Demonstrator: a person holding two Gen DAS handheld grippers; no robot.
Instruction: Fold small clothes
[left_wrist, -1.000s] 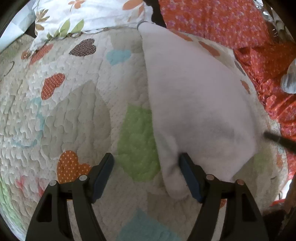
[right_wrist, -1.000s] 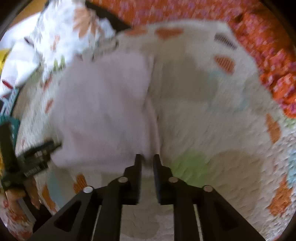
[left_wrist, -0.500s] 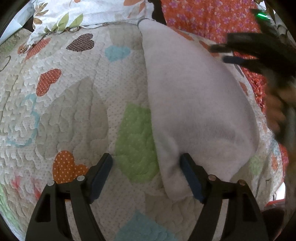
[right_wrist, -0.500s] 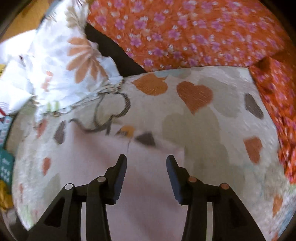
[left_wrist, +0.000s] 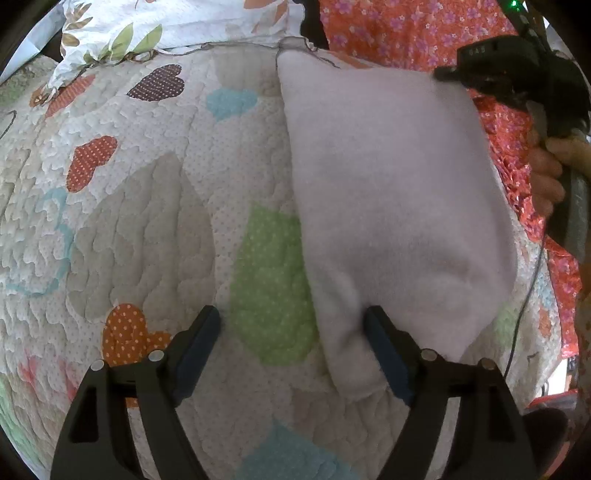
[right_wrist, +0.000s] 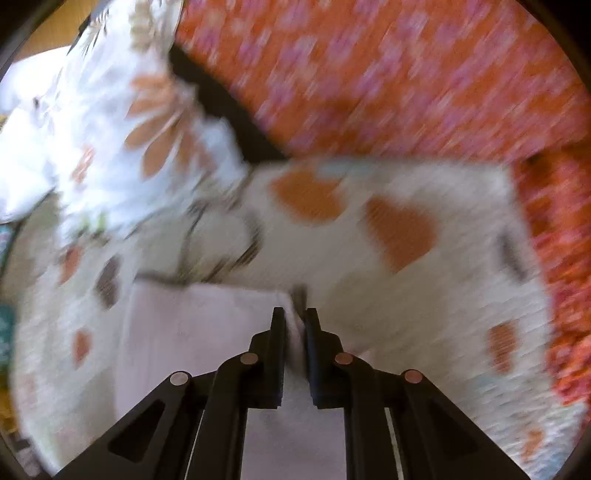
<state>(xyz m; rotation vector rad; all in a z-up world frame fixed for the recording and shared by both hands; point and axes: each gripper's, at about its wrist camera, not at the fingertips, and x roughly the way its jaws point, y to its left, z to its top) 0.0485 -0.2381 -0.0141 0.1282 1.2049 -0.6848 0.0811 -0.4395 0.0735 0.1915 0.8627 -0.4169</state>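
A pale lilac fleece garment (left_wrist: 391, 192) lies folded on the heart-patterned quilt (left_wrist: 140, 206). My left gripper (left_wrist: 291, 332) is open, low over the quilt, with the garment's near left corner lying between its fingers beside the right finger (left_wrist: 384, 350). My right gripper (right_wrist: 294, 317) is shut on the garment's far right corner (right_wrist: 207, 332). The right wrist view is blurred by motion. The right gripper also shows in the left wrist view (left_wrist: 517, 70), at the garment's far right corner.
A white floral pillow (left_wrist: 177, 26) lies at the quilt's far edge. An orange flowered cloth (left_wrist: 406, 33) covers the far right and shows in the right wrist view (right_wrist: 388, 74). A thin black cable (left_wrist: 524, 295) hangs at the right.
My right gripper went from open over the garment's far part to shut on its far right corner. The left gripper has stayed open in place.
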